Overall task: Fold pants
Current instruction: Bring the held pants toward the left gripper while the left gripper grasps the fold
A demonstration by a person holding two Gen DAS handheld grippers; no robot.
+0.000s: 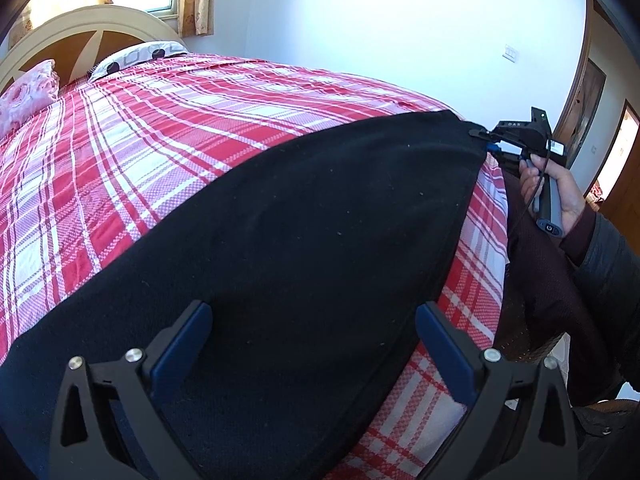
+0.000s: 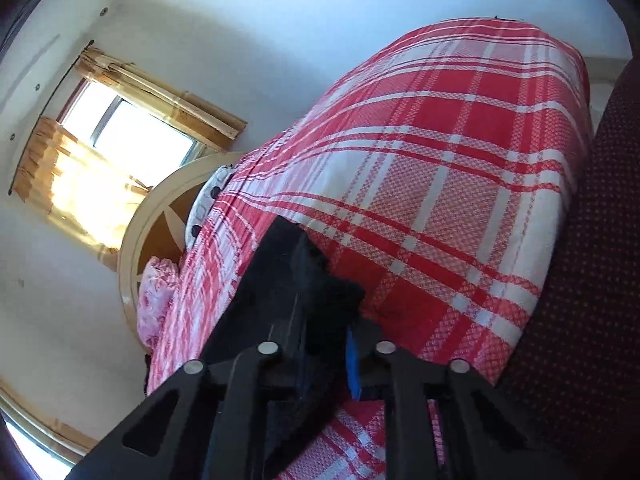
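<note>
Up close, the left tool [image 1: 312, 344] sits wide open, both blue pads over the near end of the black pants [image 1: 280, 240], which lie flat along the edge of the plaid bed [image 1: 160, 128]; it should close on that end before any lift, so both ends rise evenly. Farther along, the right tool [image 2: 320, 320] is pinched tight on the far corner of the pants, and beyond sit pillows [image 1: 136, 56], the headboard [image 1: 80, 40] and curtained window [image 2: 120, 136], none blocking.
</note>
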